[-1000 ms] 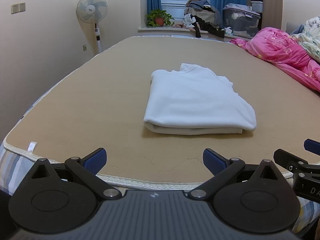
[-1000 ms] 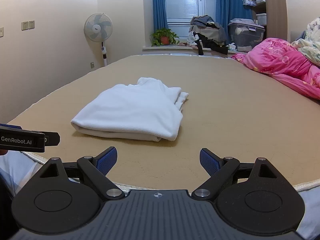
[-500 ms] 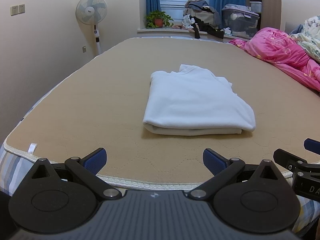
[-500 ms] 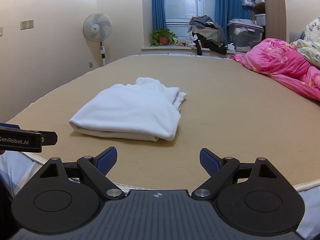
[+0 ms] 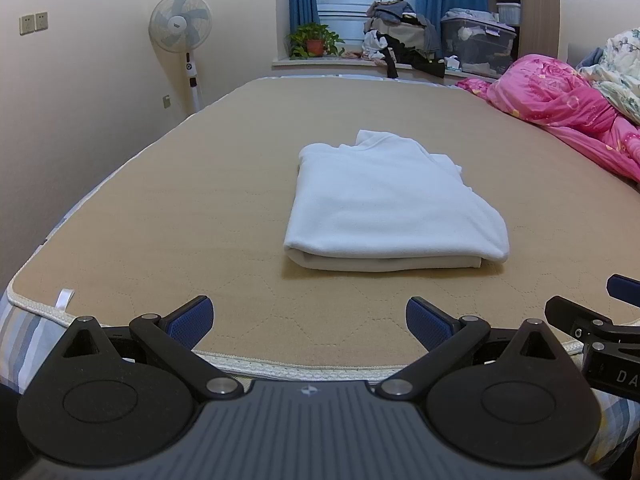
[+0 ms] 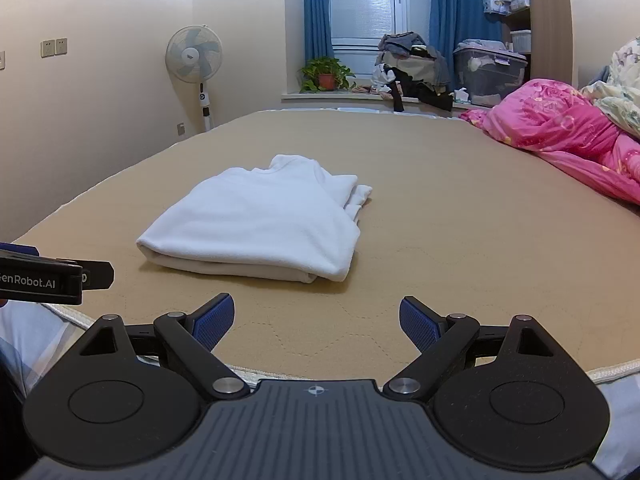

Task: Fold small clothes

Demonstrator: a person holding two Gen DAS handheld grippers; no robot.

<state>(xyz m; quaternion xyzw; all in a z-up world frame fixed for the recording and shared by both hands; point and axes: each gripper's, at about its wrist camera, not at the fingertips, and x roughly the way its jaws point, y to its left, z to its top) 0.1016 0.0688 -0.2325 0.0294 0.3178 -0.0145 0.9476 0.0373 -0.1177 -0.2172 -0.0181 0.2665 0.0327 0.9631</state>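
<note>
A white garment [image 5: 394,204] lies folded into a neat rectangle on the tan mattress cover [image 5: 200,208]; it also shows in the right wrist view [image 6: 260,220], left of centre. My left gripper [image 5: 308,322] is open and empty, held back near the bed's front edge, well short of the garment. My right gripper [image 6: 316,322] is open and empty too, beside the left one and to the right of the garment. Each gripper's body shows at the edge of the other's view.
A pink quilt [image 5: 560,120] is heaped along the bed's right side. A standing fan [image 5: 181,36] is by the left wall. A potted plant [image 5: 314,40], piled clothes [image 5: 400,40] and a storage box [image 5: 478,44] sit on the window ledge beyond the bed.
Both grippers have lifted or tilted very slightly; the folded garment has not moved and both stay open.
</note>
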